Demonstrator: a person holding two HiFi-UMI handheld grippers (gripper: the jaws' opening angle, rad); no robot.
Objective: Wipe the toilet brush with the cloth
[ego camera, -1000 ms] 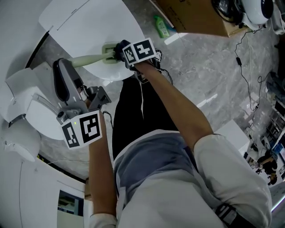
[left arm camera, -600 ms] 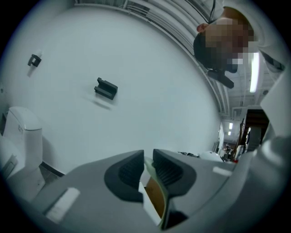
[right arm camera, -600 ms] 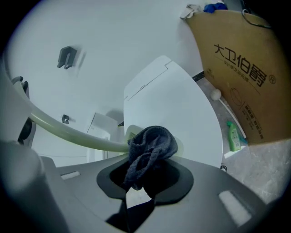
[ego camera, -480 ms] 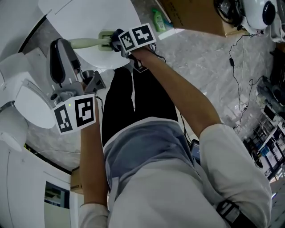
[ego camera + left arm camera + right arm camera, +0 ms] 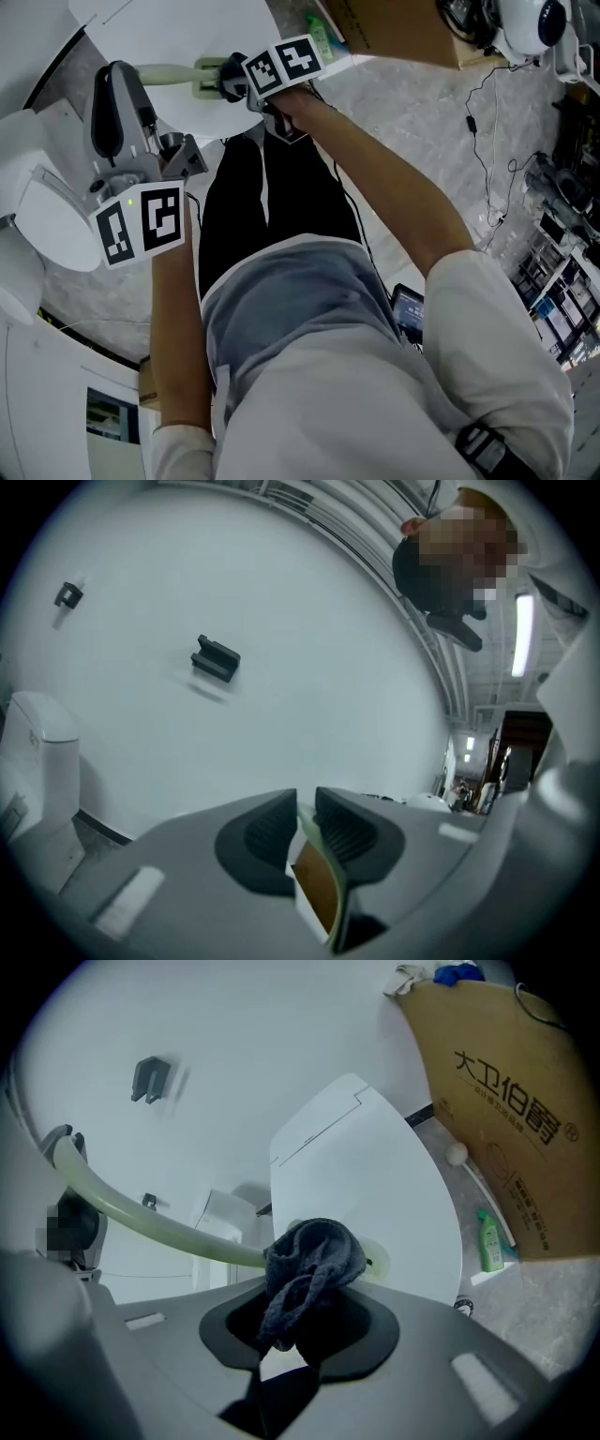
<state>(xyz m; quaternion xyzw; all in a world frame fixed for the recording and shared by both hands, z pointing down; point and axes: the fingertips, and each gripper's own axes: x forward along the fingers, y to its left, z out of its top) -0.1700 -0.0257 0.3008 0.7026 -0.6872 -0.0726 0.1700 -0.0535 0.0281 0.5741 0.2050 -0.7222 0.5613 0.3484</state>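
The toilet brush has a pale green curved handle (image 5: 169,72) (image 5: 141,1218). My left gripper (image 5: 117,84) is shut on one end of it; in the left gripper view the green edge (image 5: 323,855) sits pinched between the grey jaws (image 5: 305,829). My right gripper (image 5: 232,80) (image 5: 305,1321) is shut on a dark grey cloth (image 5: 314,1260), which is bunched against the handle near the brush's other end (image 5: 377,1265). In the head view the cloth (image 5: 228,82) is mostly hidden by the right gripper.
A white toilet lid (image 5: 178,33) (image 5: 375,1166) lies behind the brush. White toilet parts (image 5: 47,216) are at the left. A cardboard box (image 5: 394,28) (image 5: 506,1101), a green bottle (image 5: 487,1241) and cables (image 5: 487,94) are on the marble floor to the right.
Both grippers and the brush sit higher and further left in the head view, as that view has shifted. Both holds look the same.
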